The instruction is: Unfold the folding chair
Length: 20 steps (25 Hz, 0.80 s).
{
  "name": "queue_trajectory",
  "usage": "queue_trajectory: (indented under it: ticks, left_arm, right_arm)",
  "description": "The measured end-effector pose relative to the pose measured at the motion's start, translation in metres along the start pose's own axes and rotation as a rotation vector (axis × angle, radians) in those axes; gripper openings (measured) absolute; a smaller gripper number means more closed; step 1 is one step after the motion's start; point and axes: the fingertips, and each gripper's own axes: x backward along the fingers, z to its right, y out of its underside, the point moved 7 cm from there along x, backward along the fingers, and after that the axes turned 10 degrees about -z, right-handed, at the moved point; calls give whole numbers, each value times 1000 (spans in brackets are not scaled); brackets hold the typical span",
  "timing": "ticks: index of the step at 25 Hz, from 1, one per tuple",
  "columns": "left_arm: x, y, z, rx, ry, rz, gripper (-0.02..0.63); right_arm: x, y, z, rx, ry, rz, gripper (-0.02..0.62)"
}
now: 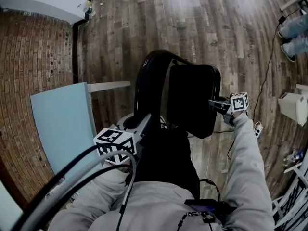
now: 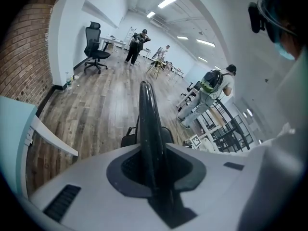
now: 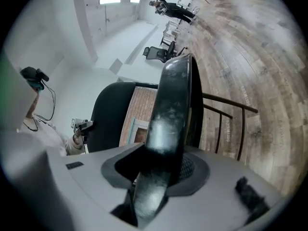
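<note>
Left claw (image 2: 150,150) is closed on the black frame tube (image 2: 146,114) of the folding chair (image 1: 192,97); the tube runs straight up between its jaws. The chair stands on the wooden floor (image 1: 159,18) directly before the person, towards the floor's left edge where the brick wall (image 1: 38,66) rises. At the chair's right side, the right claw (image 1: 215,103) is partly closed on the edge of the glossy black seat (image 3: 171,105), which fills the gap between its jaws.

The opening step appears to be in hand, with one claw anchoring the frame and the other on the seat. The next move likely calls for holding the tube steady while the seat edge swings down and away from the frame, without the legs skating on the planks.

Only the right gripper view shows the thin metal rails (image 3: 226,121) under the seat and the rounded backrest (image 3: 108,114). The head view hides both. Only the left gripper view shows the room beyond, with an office chair (image 2: 95,47) and people (image 2: 136,44) well apart from the work.
</note>
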Motion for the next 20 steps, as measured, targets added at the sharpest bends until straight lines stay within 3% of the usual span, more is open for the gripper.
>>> queue_trajectory:
  ticks: [5,14,20]
  left_arm:
    - [-3,3,-18,10,-9,-9,86]
    - [-27,6,-16,-1,-11,-43,87]
    - [-31,16,-35,2,54,-61,86]
  right_arm:
    - [7,0,22,5,-53,53,144]
    - [34,13,61,-40,-124,128,144]
    - [45,31,80,-26,-148,206,144]
